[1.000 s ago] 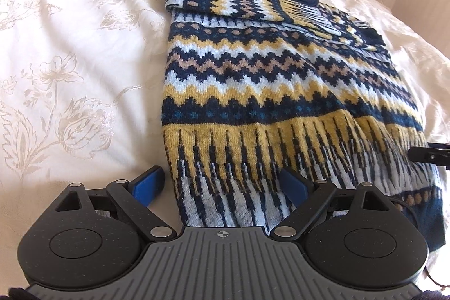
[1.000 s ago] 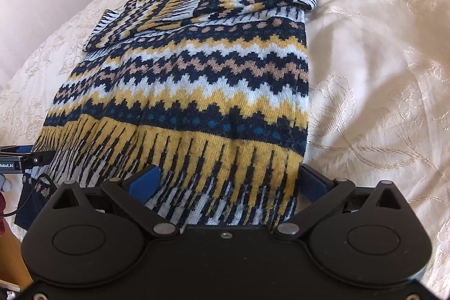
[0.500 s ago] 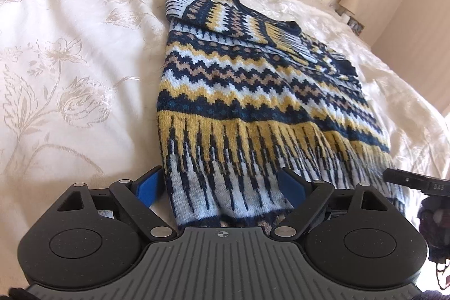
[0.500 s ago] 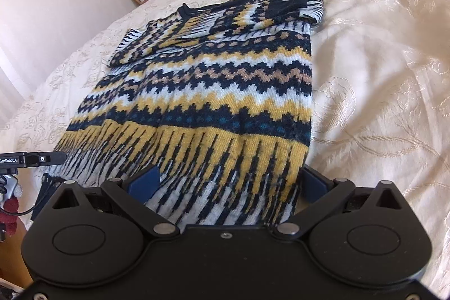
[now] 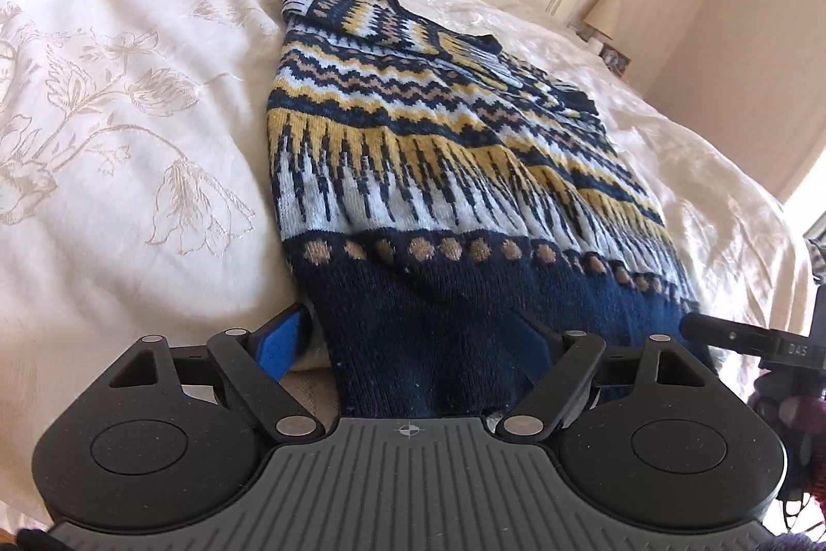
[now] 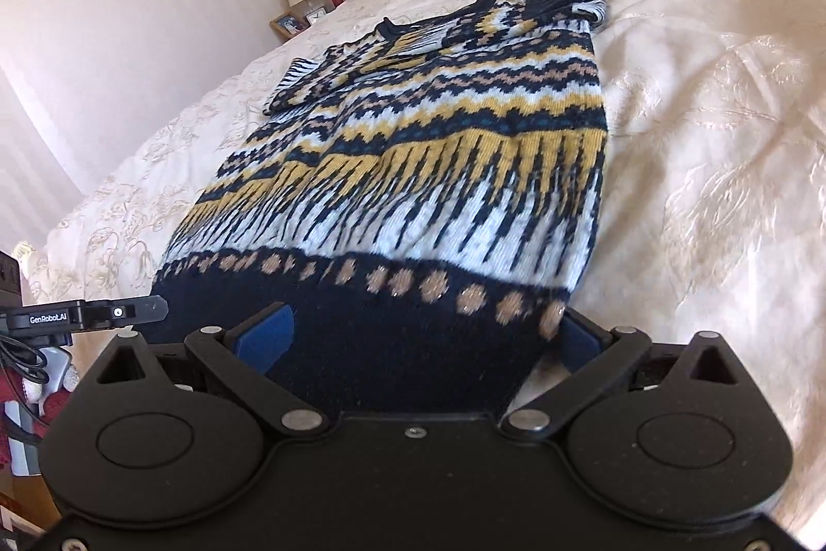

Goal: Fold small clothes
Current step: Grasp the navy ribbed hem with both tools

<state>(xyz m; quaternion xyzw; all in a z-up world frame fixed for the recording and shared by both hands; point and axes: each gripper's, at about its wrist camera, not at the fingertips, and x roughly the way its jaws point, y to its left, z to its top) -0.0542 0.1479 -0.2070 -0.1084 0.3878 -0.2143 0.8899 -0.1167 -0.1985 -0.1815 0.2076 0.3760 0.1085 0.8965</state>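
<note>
Bed [image 5: 129,200]: sweater [image 5: 413,169] hem btwn hand-held grippers' fingers.

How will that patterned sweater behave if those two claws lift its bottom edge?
The sweater is soft knit, so it will probably sag between the left gripper and right gripper. Its folded-in sleeves may slip loose. The bedspread looks smooth, so it might slide.

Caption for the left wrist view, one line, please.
Open left gripper straddles the navy hem of a patterned sweater lying flat on a cream bedspread; the right gripper's finger is alongside.
</note>
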